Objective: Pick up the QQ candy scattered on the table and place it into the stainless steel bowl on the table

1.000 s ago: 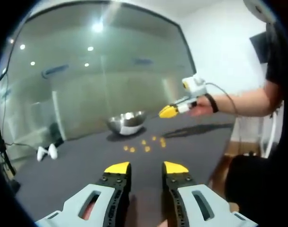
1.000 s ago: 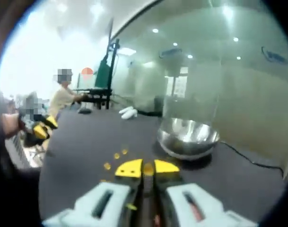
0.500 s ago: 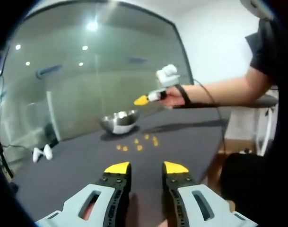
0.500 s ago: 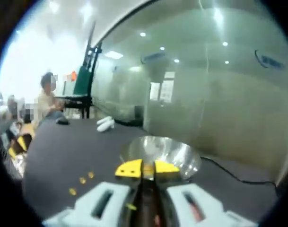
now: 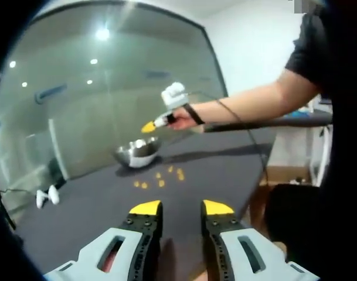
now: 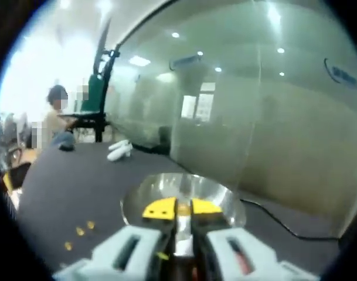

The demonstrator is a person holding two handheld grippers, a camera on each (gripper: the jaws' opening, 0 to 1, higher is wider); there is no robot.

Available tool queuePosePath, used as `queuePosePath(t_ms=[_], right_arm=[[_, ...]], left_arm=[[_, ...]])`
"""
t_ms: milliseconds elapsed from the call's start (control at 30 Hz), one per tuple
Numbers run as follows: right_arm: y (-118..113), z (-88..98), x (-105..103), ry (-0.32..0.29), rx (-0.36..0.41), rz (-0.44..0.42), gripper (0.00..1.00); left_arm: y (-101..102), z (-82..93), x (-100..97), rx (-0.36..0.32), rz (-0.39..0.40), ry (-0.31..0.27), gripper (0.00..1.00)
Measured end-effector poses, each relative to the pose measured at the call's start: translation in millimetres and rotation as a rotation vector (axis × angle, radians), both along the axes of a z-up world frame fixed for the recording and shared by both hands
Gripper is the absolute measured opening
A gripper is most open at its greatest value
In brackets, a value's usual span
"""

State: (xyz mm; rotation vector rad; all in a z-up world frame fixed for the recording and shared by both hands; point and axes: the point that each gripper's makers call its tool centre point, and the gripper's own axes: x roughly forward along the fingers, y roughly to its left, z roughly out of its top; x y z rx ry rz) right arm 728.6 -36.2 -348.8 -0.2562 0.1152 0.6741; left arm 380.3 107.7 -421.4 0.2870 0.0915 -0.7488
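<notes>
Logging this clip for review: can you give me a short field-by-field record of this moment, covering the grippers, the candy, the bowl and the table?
right gripper: jaws shut on an orange candy, held above the bowl's opening
left gripper: jaws open, nothing between them, held low over the table
bowl: stainless steel, upright on the table
loose candies: several small orange pieces scattered beside the bowl
table: dark surface

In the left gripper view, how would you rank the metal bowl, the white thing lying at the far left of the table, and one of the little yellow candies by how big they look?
1. The stainless steel bowl looks largest.
2. The white object on the dark table looks smaller, though it may lie at a different distance from the camera, so this is less sure.
3. A single QQ candy looks smallest by far.
</notes>
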Motion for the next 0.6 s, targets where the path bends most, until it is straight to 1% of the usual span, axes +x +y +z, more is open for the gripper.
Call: queuePosePath(t_ms=[133,200,233,267,300,333,367,400,467,600], right_arm=[[3.4,-0.1,4.6,0.009,0.011,-0.012,0.09],[0.0,0.4,8.0,-0.019,-0.016,-0.041,0.10],[1.3,7.0,7.0,-0.053,0.020,-0.043,0.12],[2.6,11.0,5.0,-0.067,0.055,-0.042,0.18],[-1.3,9.2,6.5,-0.056,0.060,-0.045,0.26],[-3.5,6.5,7.7,-0.038,0.058,-0.052,0.27],[-4.2,4.0,6.4,-0.022,0.054,-0.060,0.23],[-4.9,4.8,4.6,-0.015,0.067,-0.058,0.16],[-7.5,9.4,2.4,-0.019,0.098,-0.057,0.18],[-9.9,14.1,-3.3,-0.021,0.105,-0.062,0.19]], left_arm=[[1.4,-0.7,-0.4,-0.001,0.001,0.003,0.28],[2.7,-0.5,-0.7,-0.008,0.005,0.005,0.28],[2.9,-0.5,-1.0,-0.012,0.004,0.006,0.28],[2.8,-0.5,-1.3,-0.015,0.001,0.005,0.28],[2.9,-0.8,-1.4,-0.017,0.000,0.006,0.28],[3.2,-1.5,-1.1,-0.017,0.002,0.009,0.28],[3.7,-2.2,-0.8,-0.014,0.005,0.010,0.28],[3.8,-2.4,-0.7,-0.011,0.005,0.010,0.28],[3.7,-2.0,-0.9,-0.013,0.003,0.010,0.28],[3.2,-1.8,-0.7,-0.013,0.005,0.010,0.28]])
